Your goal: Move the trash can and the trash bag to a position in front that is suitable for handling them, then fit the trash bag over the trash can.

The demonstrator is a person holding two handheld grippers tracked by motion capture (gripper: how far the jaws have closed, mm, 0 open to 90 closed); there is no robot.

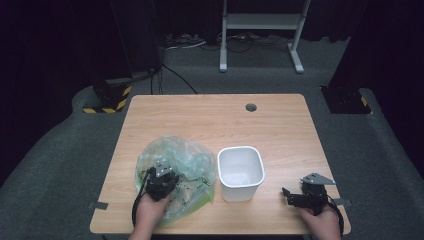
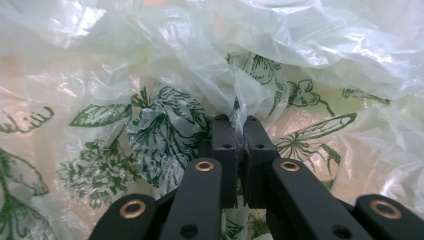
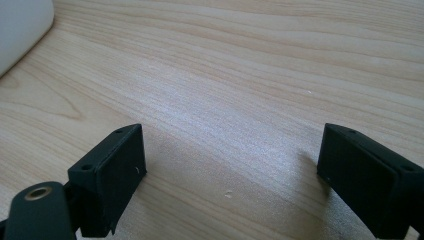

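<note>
My left gripper (image 2: pixel 239 131) pinches a fold of the printed plastic bag (image 1: pixel 192 162) lying left of the white bin (image 1: pixel 240 172); my right gripper (image 3: pixel 232 165) rests spread wide over the table (image 1: pixel 280 125). Lining the bin looks unstarted.

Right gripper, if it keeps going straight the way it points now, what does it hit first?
Probably the white bin: the right gripper points left across bare table toward it, open and empty, though its exact line is uncertain.

lab/studio | black curtains (image 1: pixel 60 40) | hazard-taped stand base (image 1: pixel 107 97) | cables (image 1: pixel 185 42)
</note>
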